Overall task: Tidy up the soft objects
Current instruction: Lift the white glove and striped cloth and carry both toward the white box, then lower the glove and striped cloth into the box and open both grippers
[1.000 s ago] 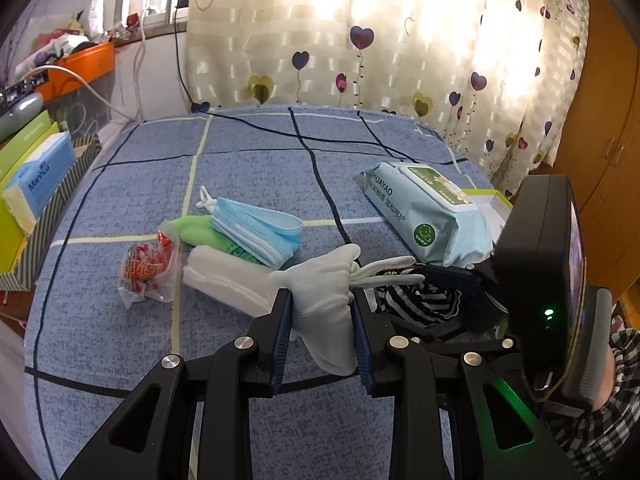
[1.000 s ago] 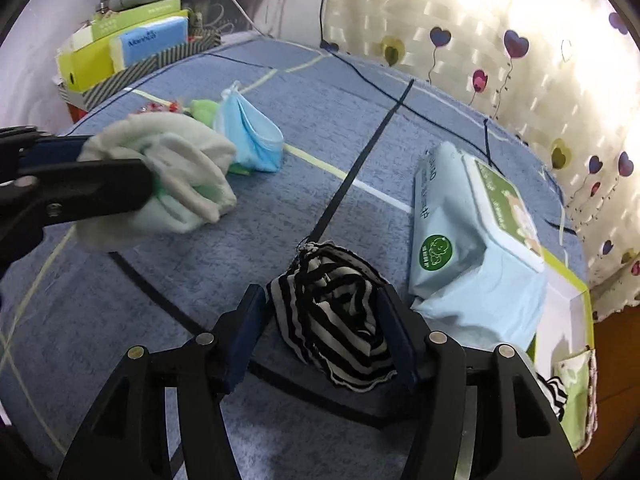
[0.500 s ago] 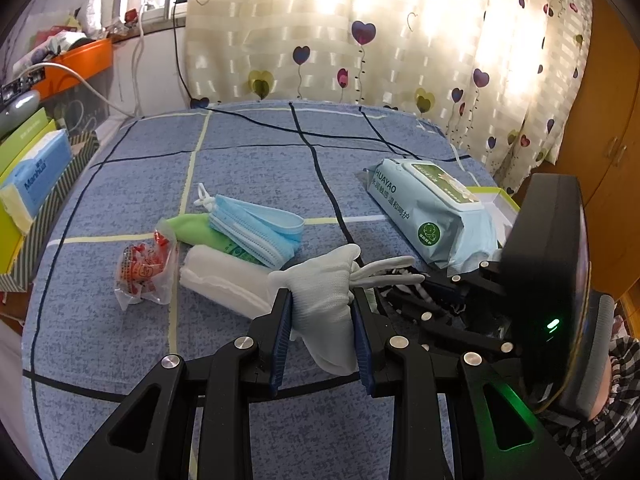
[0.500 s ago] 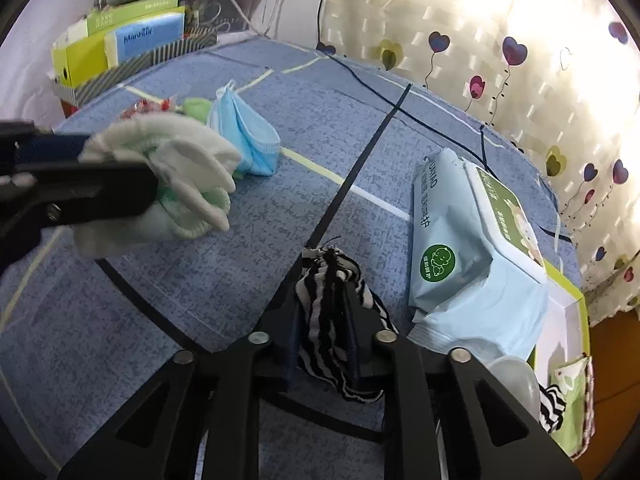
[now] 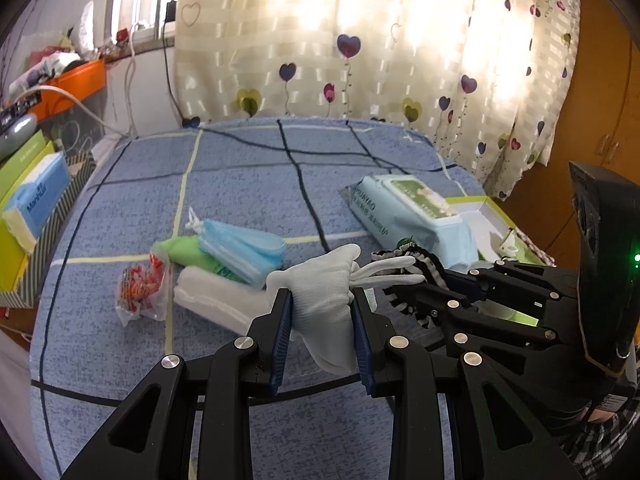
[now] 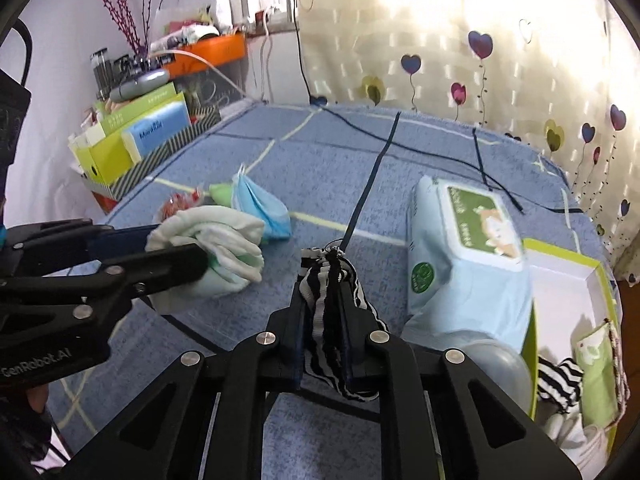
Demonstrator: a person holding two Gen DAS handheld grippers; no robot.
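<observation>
**Two hand-held grippers, each clamped on a soft item above a blue bedspread**

The left gripper has its blue-padded fingers pressed against both sides of a white glove, which bulges between them; the glove's fingers trail to the right and its cuff end droops below the pads. In the right wrist view the same glove appears bunched at the tip of the left gripper, held clear of the bedspread. The right gripper is nearly closed, pinching a black-and-white striped cloth squeezed into a narrow fold; its lower edge hangs beneath the pads.

On the bedspread, left of the grippers, lie a stack of blue face masks, a green packet partly covered by the masks, a white folded cloth and a red-and-clear wrapper. A pack of wet wipes sits to the right, its near end blurred and overhanging a green-rimmed box. The box's contents are cut off by the lens edge; only a striped piece of fabric and a pale green pouch are discernible. A tissue box at far left is partly cropped.
</observation>
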